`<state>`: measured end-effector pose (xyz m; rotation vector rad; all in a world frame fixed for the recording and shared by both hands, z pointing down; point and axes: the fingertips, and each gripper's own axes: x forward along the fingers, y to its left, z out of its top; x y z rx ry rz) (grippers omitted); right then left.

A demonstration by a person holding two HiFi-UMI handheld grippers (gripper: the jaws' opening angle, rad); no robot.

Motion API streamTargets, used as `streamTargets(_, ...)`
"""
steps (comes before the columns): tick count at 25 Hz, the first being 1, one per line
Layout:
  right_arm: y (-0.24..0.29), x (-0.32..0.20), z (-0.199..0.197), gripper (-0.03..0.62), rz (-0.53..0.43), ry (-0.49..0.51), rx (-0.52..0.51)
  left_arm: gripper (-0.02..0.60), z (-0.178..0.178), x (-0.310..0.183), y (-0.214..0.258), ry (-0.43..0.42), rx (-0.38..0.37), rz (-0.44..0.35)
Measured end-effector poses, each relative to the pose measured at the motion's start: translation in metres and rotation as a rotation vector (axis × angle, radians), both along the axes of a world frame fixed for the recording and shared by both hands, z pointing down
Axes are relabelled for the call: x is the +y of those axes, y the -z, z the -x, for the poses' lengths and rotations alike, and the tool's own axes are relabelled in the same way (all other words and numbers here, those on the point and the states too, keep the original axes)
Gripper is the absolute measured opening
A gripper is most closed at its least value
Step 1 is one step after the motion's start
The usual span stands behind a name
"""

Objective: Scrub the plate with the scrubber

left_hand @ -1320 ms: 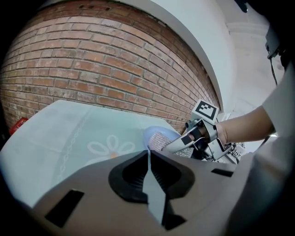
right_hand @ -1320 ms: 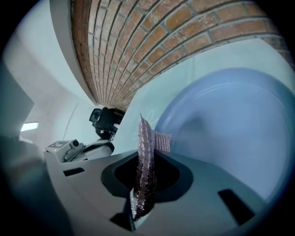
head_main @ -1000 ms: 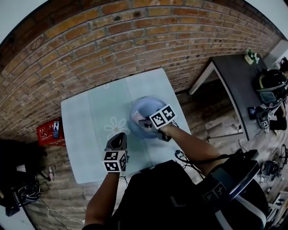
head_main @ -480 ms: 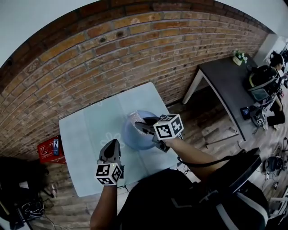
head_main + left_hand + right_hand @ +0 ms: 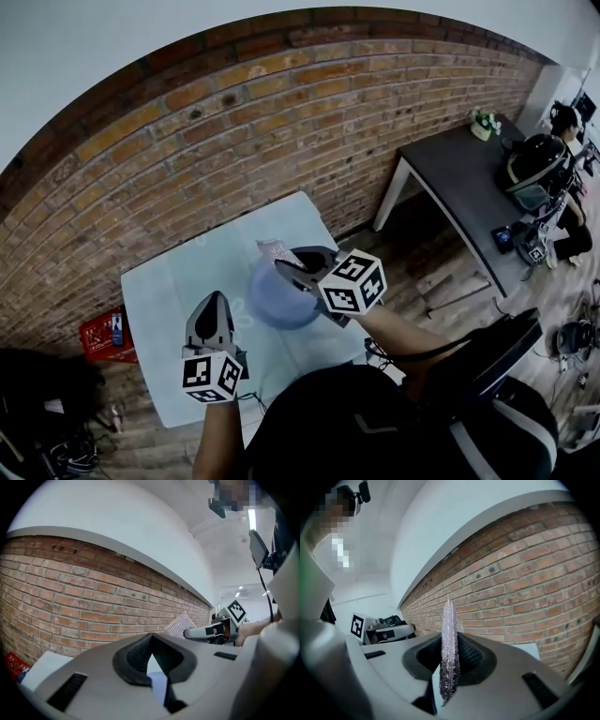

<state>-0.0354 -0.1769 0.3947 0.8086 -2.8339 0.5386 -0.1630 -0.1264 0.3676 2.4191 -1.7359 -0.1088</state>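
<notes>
A round blue plate (image 5: pixel 267 305) lies on the pale cloth-covered table (image 5: pixel 159 281), toward its right side. My right gripper (image 5: pixel 284 265) hovers over the plate's far rim, shut on a sparkly silver scrubber (image 5: pixel 273 252) that sticks out past the jaws. In the right gripper view the scrubber (image 5: pixel 449 658) stands edge-on, pinched between the pads. My left gripper (image 5: pixel 210 305) is held above the table left of the plate, jaws together and empty. The left gripper view shows the scrubber (image 5: pixel 180 625) and the right gripper (image 5: pixel 206 632) off to the right.
A brick wall (image 5: pixel 234 141) runs right behind the table. A red crate (image 5: pixel 106 336) sits on the wooden floor to the left. A dark grey table (image 5: pixel 469 183) stands at the right, with a seated person (image 5: pixel 562 122) and gear beyond it.
Both grippers have risen toward the head camera. The right one lifted the scrubber up from the plate. The head view has tilted up, showing more wall.
</notes>
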Motion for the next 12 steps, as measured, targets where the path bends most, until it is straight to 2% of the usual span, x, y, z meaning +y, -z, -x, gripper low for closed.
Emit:
streamTargets(6,0.017,0.0,-0.014,0.071,-0.098,-0.048,0.032,0.009,0.003,0.003,0.02,0.055,-0.002,-0.007)
streamTargets(12,0.029,0.0,-0.025,0.069,-0.148,-0.064,0.044,0.009,-0.004,0.002,0.033,0.056,-0.016,-0.029)
